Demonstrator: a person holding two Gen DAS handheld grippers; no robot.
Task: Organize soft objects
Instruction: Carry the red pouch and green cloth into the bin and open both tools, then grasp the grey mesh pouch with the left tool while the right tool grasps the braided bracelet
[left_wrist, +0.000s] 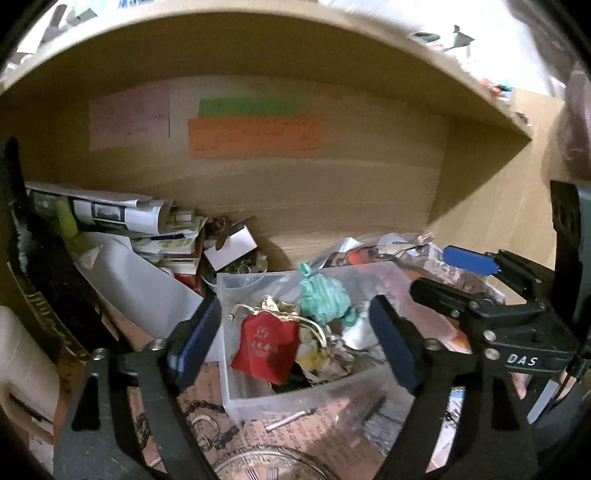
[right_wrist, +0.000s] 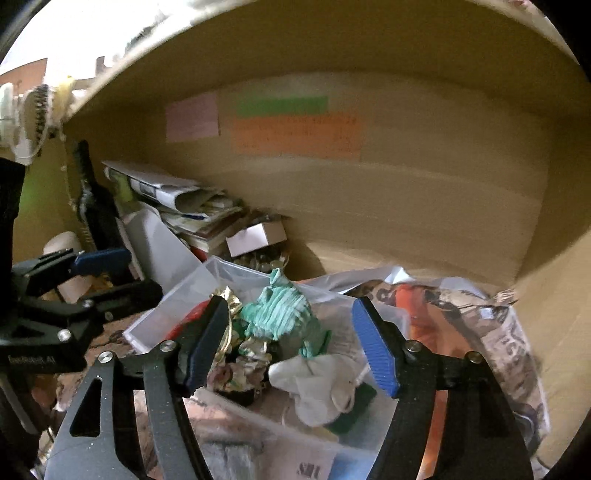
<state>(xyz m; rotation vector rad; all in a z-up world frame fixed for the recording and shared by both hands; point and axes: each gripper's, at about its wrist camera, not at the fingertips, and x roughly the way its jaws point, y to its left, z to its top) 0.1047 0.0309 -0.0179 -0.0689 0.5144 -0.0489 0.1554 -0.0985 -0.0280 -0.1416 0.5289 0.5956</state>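
Note:
A clear plastic bin (left_wrist: 236, 376) stands on the shelf floor. It holds a red pouch with gold trim (left_wrist: 267, 347), a teal knitted piece (left_wrist: 323, 295) and a white cloth (left_wrist: 360, 334). My left gripper (left_wrist: 299, 343) is open and empty, its fingers either side of the bin. In the right wrist view the bin (right_wrist: 159, 310) holds the teal piece (right_wrist: 277, 308) and the white cloth (right_wrist: 317, 380). My right gripper (right_wrist: 291, 350) is open and empty just above the bin. The right gripper (left_wrist: 480, 273) also shows at the right of the left wrist view.
The wooden shelf's back wall (left_wrist: 332, 192) carries pink, green and orange notes. Stacked papers and books (left_wrist: 155, 229) and a small white box (left_wrist: 231, 245) lie at back left. A printed plastic bag (right_wrist: 491, 332) lies right of the bin. A chain (left_wrist: 207, 421) lies in front.

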